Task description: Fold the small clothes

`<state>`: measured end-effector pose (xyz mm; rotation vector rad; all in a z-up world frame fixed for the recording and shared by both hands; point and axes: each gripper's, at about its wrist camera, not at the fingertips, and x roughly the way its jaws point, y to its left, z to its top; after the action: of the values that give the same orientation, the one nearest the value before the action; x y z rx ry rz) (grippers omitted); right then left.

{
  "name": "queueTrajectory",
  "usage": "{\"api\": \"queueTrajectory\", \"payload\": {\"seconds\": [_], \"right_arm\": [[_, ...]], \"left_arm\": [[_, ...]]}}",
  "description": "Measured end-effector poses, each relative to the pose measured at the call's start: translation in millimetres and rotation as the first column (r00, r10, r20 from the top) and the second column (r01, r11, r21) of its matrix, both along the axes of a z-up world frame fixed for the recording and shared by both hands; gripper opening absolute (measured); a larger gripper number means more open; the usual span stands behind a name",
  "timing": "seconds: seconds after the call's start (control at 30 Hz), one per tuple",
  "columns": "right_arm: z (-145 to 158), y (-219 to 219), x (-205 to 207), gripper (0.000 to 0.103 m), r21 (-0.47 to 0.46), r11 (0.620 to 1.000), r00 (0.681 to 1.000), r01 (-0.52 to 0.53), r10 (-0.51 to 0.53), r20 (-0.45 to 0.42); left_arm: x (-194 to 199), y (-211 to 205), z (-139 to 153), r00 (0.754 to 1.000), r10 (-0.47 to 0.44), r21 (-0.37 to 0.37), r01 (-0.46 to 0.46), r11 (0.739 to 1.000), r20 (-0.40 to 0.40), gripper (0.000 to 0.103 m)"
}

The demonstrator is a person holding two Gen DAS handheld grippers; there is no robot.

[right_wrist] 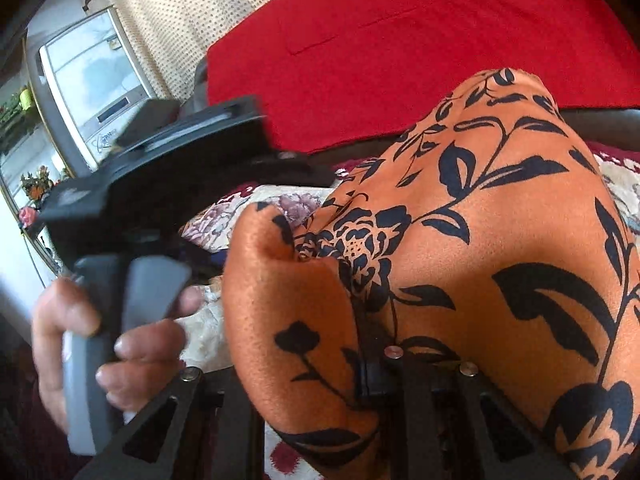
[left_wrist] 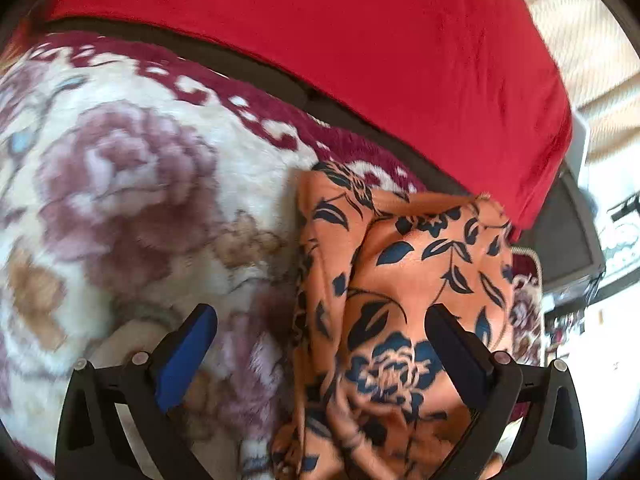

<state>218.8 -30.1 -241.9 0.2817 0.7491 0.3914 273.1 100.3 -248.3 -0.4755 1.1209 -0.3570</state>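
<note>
Orange floral cloth [right_wrist: 500, 240], filling the right of our right view, is hanging pinched in our right gripper [right_wrist: 374, 380] while our left gripper [left_wrist: 320, 344] is hovering wide apart, so the smooth fabric may be slipping out and unfolding.

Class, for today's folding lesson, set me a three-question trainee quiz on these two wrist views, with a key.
1. True or false: the left gripper has its jaws closed on the orange floral cloth.
2. Multiple choice: what lies directly under the orange floral cloth in the left wrist view? A) a bare wooden table B) a rose-patterned blanket C) a metal tray
3. Fill in: the right gripper is ____ on the cloth, which drapes over it.

Key
1. False: its jaws stand wide apart, with cloth lying between them, ungripped.
2. B. A red cover lies beyond it.
3. Shut.
</note>
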Motion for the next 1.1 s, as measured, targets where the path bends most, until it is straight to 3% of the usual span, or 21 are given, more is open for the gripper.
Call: {"api": "queueTrajectory", "payload": {"seconds": [0.13, 0.23, 0.27, 0.3, 0.33, 0.37, 0.4, 0.5, 0.6, 0.77, 0.9, 1.0, 1.1], "right_arm": [[2, 8, -4, 0.022, -0.051, 0.999, 1.000, -0.009, 0.010, 0.016], [1, 12, -7, 0.022, -0.076, 0.997, 0.999, -0.017, 0.020, 0.033], [0, 13, -6, 0.022, -0.079, 0.997, 0.999, -0.019, 0.022, 0.036], [0, 14, -7, 0.022, -0.081, 0.997, 0.999, -0.021, 0.024, 0.040], [0, 15, -8, 0.022, -0.084, 0.996, 0.999, -0.022, 0.026, 0.043], [0, 15, -9, 0.022, -0.088, 0.996, 0.998, -0.025, 0.029, 0.047], [0, 16, -10, 0.022, -0.093, 0.995, 0.998, -0.028, 0.033, 0.052], [-2, 16, -10, 0.022, -0.082, 0.996, 0.998, -0.038, 0.042, 0.051], [-5, 15, -8, 0.022, -0.072, 0.997, 0.998, -0.039, 0.043, 0.052], [-7, 16, -9, 0.022, -0.078, 0.996, 0.997, -0.038, 0.042, 0.059], [-7, 14, -8, 0.022, -0.072, 0.997, 0.998, -0.039, 0.042, 0.051], [-9, 13, -7, 0.022, -0.079, 0.996, 0.998, -0.038, 0.042, 0.054], [-4, 11, -9, 0.022, -0.079, 0.996, 0.997, -0.027, 0.032, 0.072]], "left_arm": [[15, -25, 14, 0.993, -0.099, 0.022, 0.097, 0.995, 0.071, 0.103], [19, -49, 33, 0.962, -0.214, 0.081, 0.203, 0.976, 0.167, 0.101], [22, -58, 35, 0.951, -0.252, 0.111, 0.235, 0.966, 0.180, 0.097], [25, -65, 35, 0.942, -0.285, 0.139, 0.262, 0.955, 0.177, 0.086], [29, -72, 31, 0.939, -0.311, 0.166, 0.287, 0.944, 0.149, 0.076], [34, -72, 24, 0.943, -0.315, 0.183, 0.292, 0.939, 0.110, 0.073], [40, -70, 17, 0.952, -0.298, 0.183, 0.281, 0.942, 0.074, 0.072], [53, -50, 4, 0.972, -0.233, 0.069, 0.231, 0.970, 0.024, 0.072], [55, -34, 1, 0.981, -0.194, 0.050, 0.194, 0.980, -0.004, 0.072], [53, -42, 2, 0.972, -0.234, -0.046, 0.235, 0.971, 0.024, 0.077], [46, -66, 9, 0.954, -0.289, 0.003, 0.290, 0.957, 0.080, 0.075], [48, -74, 6, 0.958, -0.279, 0.042, 0.277, 0.960, 0.065, 0.032], [45, -68, 15, 0.958, -0.266, 0.027, 0.265, 0.964, 0.111, 0.015]]}}
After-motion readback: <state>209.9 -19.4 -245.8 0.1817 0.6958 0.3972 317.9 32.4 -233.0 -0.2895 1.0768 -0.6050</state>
